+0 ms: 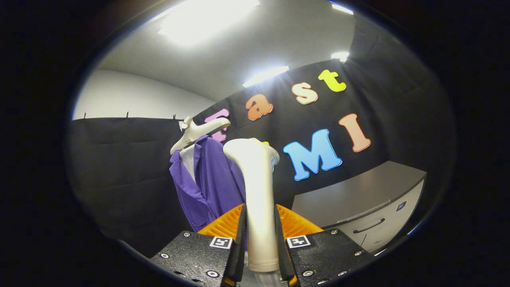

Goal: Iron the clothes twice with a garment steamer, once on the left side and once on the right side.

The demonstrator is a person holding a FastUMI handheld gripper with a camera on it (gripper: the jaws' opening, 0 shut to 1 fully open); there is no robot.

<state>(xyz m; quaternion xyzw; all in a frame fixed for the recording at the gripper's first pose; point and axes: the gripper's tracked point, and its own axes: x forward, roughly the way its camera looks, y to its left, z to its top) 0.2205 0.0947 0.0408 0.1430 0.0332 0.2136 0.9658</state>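
Note:
A white garment steamer [257, 187] stands upright between my fingers, its handle clamped by both pads. My gripper [259, 235] is shut on that handle, with the steamer's flared head rising well above the fingertips. Beyond the head hangs a purple garment [211, 183] on a white hanger [197, 133], a little to the left of the steamer. A white lining shows at the garment's collar. The steamer head is apart from the cloth, in front of its right side. The lower part of the garment is hidden behind my fingers.
A grey cabinet [358, 199] with a drawer handle stands to the right, beyond the fingers. Black cloth walls close the space behind the garment and to the left. Bright ceiling lights shine above.

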